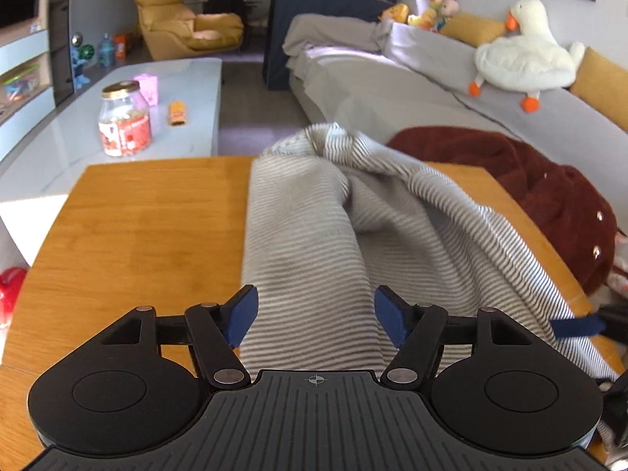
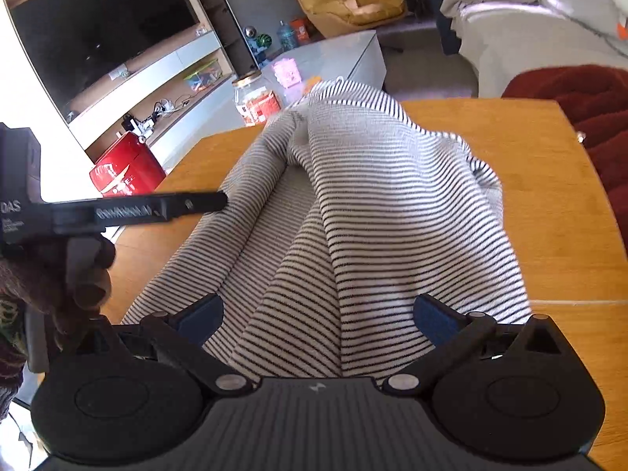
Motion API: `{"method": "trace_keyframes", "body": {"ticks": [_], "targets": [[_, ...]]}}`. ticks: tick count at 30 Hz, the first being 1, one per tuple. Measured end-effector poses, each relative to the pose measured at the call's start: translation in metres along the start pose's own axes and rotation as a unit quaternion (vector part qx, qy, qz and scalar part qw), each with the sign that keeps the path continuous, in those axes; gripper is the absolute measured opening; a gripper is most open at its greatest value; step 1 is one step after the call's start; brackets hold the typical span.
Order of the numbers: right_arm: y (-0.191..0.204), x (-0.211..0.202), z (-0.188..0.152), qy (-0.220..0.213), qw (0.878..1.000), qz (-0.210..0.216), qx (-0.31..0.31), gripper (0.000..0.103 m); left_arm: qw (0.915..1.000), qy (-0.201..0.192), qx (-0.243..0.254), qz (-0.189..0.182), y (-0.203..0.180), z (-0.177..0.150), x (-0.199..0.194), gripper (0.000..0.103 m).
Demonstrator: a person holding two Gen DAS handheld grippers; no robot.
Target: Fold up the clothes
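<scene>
Striped garment (image 1: 314, 243) lies lengthwise on the wooden table (image 1: 137, 227), bunched at its far end. Both the left gripper (image 1: 316, 320) and right gripper (image 2: 318, 322) hover spread, unclamped, over its near hem; pinch matching corners evenly before folding away.

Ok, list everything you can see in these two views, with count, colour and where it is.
Striped garment: one, grey and white, bunched along the wooden table.
Wooden table: one, orange-brown, under the garment.
Dark red garment: one, past the table's right edge.
Jar: one, clear with gold lid, on the pale low table.
Pink box: one, behind the jar.
Plush goose: one, white, on the grey sofa.
Yellow armchair: one, far back.
Television: one, black, left wall.
Red appliance: one, on the floor.
Left gripper: black, blue pads, open over the garment.
Right gripper: open over the garment.
Hand: one, holding the left gripper.
</scene>
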State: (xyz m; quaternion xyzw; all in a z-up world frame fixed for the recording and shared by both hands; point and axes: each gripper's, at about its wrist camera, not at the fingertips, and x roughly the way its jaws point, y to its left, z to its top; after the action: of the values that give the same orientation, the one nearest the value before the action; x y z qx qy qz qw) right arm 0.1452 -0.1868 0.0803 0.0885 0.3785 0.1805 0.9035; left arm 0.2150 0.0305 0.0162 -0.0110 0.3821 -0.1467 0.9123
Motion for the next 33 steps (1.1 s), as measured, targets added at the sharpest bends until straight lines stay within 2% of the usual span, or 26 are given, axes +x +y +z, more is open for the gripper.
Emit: {"method": "trace_keyframes", "body": {"ticks": [1,2,3,4,6,9,10,11,13,15,16,18,19,20,21,22,24,25,26,28,29,31,33], "targets": [[0.005,-0.007,0.002,-0.026,0.999,-0.015,-0.022,0.103,1.0,0.005,0.005,0.003,-0.001,-0.003,0.005,0.05],[0.011,-0.014,0.004,-0.05,0.997,-0.031,-0.047,0.103,0.9998,0.004,0.015,0.008,-0.002,-0.003,0.005,0.03],[0.016,-0.02,0.008,-0.073,0.994,-0.046,-0.069,0.103,0.9996,-0.001,0.026,0.014,0.0,-0.004,0.003,0.021],[0.021,-0.023,0.012,-0.092,0.99,-0.06,-0.086,0.102,0.9991,-0.007,0.036,0.024,0.003,-0.003,0.001,0.018],[0.022,-0.026,0.02,-0.112,0.985,-0.074,-0.108,0.09,0.9964,-0.025,0.049,0.064,0.012,0.006,-0.006,0.013],[0.023,-0.012,0.035,-0.111,0.982,-0.083,-0.126,0.075,0.9812,-0.065,0.062,0.171,0.033,0.023,-0.016,0.012],[0.022,-0.007,0.039,-0.109,0.983,-0.083,-0.126,0.074,0.9779,-0.073,0.053,0.189,0.041,0.029,-0.019,0.012],[0.023,0.0,0.042,-0.105,0.983,-0.08,-0.125,0.073,0.9763,-0.078,0.039,0.198,0.047,0.034,-0.023,0.012],[0.026,0.016,0.046,-0.092,0.984,-0.074,-0.13,0.073,0.98,-0.086,0.016,0.179,0.048,0.039,-0.031,0.014],[0.031,0.036,0.044,-0.068,0.983,-0.079,-0.15,0.073,0.9854,-0.089,0.021,0.143,0.035,0.035,-0.035,0.029],[0.033,0.045,0.042,-0.056,0.981,-0.086,-0.165,0.071,0.9877,-0.091,0.026,0.125,0.027,0.032,-0.036,0.032],[0.035,0.056,0.039,-0.041,0.972,-0.11,-0.203,0.033,0.9912,-0.093,0.036,0.088,0.012,0.026,-0.038,0.042],[0.032,0.055,0.04,-0.044,0.967,-0.128,-0.215,0.032,0.992,-0.095,0.041,0.072,0.004,0.023,-0.039,0.047],[0.028,0.052,0.043,-0.053,0.961,-0.153,-0.224,0.03,0.992,-0.102,0.045,0.059,-0.003,0.021,-0.039,0.059],[0.023,0.049,0.047,-0.062,0.954,-0.178,-0.232,0.025,0.9914,-0.113,0.049,0.046,-0.011,0.019,-0.039,0.067],[0.018,0.046,0.051,-0.072,0.947,-0.203,-0.238,0.024,0.9901,-0.125,0.053,0.036,-0.017,0.017,-0.039,0.072],[0.004,0.042,0.061,-0.092,0.934,-0.249,-0.241,0.022,0.9854,-0.155,0.067,0.025,-0.03,0.015,-0.034,0.086],[-0.003,0.039,0.066,-0.098,0.931,-0.261,-0.236,0.02,0.9831,-0.167,0.074,0.019,-0.035,0.015,-0.03,0.09],[-0.01,0.036,0.071,-0.097,0.937,-0.253,-0.22,0.02,0.9812,-0.172,0.085,0.012,-0.041,0.014,-0.023,0.098],[-0.02,0.033,0.08,-0.093,0.949,-0.234,-0.191,0.02,0.9833,-0.147,0.108,-0.002,-0.047,0.01,-0.003,0.098],[-0.024,0.033,0.082,-0.09,0.951,-0.23,-0.187,0.017,0.9864,-0.119,0.112,-0.014,-0.047,0.008,0.008,0.098],[-0.031,0.035,0.086,-0.085,0.95,-0.234,-0.188,0.015,0.9919,-0.056,0.107,-0.04,-0.042,-0.003,0.024,0.097],[-0.042,0.042,0.092,-0.082,0.943,-0.257,-0.198,0.015,0.9928,-0.038,0.105,-0.045,-0.035,-0.021,0.028,0.096]]}}
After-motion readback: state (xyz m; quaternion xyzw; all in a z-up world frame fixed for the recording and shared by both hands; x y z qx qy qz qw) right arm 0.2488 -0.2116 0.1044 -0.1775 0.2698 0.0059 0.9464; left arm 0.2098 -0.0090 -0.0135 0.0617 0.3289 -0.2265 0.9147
